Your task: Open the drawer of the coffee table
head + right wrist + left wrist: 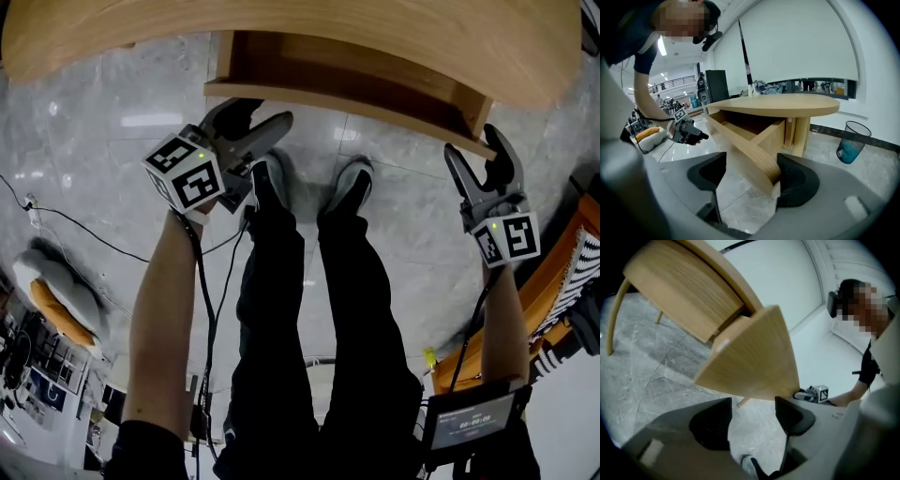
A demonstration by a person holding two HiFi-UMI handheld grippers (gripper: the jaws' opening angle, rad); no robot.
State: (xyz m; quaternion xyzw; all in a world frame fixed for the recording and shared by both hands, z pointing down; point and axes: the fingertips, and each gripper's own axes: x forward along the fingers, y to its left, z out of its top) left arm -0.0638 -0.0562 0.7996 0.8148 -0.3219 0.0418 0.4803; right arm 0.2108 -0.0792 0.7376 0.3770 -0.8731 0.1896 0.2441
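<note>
Head view: see the drawer (pixel 356 80) standing out from under the desk (pixel 281 28), with the left gripper (pixel 251 122) by its left end and the right gripper (pixel 473 150) by its right end.

Left gripper view: see the left gripper (pixel 753 404) spread, pinching nothing, the drawer front (pixel 750 362) just above and ahead of it.

Right gripper view: see the right gripper (pixel 751 161) spread too, straddling the drawer front (pixel 745 140) at its end, seemingly against one pad only.

Looks already well open. To finish well: close squarely on the front before pulling, draw both ends evenly and level toward the legs (pixel 309 281), avoid skewing the drawer
</note>
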